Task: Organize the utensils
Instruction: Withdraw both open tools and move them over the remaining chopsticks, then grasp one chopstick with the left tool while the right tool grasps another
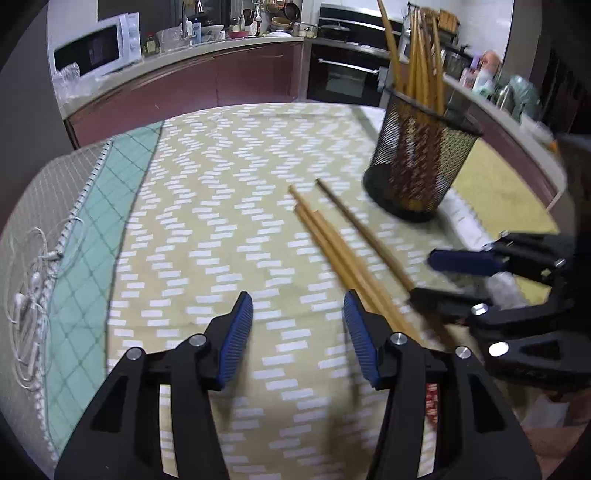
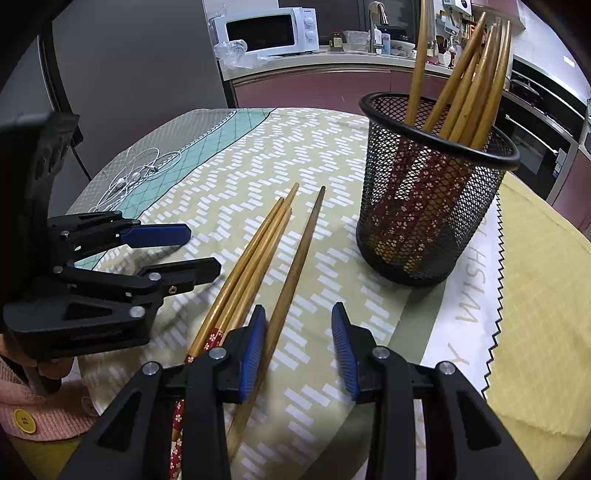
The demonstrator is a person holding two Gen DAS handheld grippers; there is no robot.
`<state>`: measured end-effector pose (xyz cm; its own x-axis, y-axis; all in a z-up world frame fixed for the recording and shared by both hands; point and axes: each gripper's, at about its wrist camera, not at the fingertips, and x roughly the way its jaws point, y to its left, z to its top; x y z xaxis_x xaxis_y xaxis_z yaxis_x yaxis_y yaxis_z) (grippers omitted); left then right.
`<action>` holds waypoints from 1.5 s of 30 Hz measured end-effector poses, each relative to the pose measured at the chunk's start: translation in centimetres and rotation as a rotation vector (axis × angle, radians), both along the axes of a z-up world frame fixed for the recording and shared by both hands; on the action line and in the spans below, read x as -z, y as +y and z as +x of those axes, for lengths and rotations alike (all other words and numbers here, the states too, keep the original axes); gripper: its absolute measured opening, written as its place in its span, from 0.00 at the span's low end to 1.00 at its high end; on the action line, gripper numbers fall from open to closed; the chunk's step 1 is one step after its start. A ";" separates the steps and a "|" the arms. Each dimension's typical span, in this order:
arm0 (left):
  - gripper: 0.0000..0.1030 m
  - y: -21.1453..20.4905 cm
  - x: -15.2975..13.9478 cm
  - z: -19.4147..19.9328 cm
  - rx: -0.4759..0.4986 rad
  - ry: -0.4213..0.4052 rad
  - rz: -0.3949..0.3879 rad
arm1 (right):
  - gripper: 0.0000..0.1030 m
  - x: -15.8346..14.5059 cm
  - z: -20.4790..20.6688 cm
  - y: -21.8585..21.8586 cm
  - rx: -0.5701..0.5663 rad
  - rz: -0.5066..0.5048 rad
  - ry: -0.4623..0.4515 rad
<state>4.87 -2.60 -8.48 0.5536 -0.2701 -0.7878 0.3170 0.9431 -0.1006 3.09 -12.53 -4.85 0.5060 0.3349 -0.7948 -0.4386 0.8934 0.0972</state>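
Both hand-held grippers hover spread and empty over the counter [image 2: 535, 295]: left [image 1: 297, 314], right [image 2: 298, 325]. Four loose chopsticks [image 2: 258, 266] lie between them, near the mesh holder [image 2: 424, 206] full of others.

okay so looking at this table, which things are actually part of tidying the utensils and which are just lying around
Part of the job:
loose chopsticks
mesh cup
chopsticks in the cup

Just lying about:
earphones
microwave
tablecloth
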 end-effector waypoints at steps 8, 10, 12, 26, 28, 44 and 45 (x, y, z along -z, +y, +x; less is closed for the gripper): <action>0.58 -1.4 0.5 -0.2 0.032 0.006 0.006 | 0.34 0.2 0.1 -0.1 0.002 0.009 0.004; 0.54 -1.2 0.5 0.0 0.028 0.010 0.011 | 0.34 0.2 0.1 0.0 -0.001 0.007 0.004; 0.50 -1.1 0.5 0.0 0.034 0.016 0.019 | 0.34 0.2 0.1 0.0 -0.005 0.002 0.003; 0.10 0.9 0.3 1.0 0.022 0.045 -0.024 | 0.15 0.4 1.3 0.5 -0.001 -0.017 0.005; 0.08 0.8 0.3 0.9 0.021 0.038 -0.030 | 0.11 0.3 1.6 0.3 0.000 -0.002 0.013; 0.07 0.4 0.0 0.7 0.000 0.013 -0.011 | 0.06 -0.2 1.9 -1.1 0.015 0.075 0.031; 0.07 0.6 -0.3 0.6 0.002 0.009 -0.022 | 0.06 -0.3 1.7 -1.2 0.013 0.082 0.026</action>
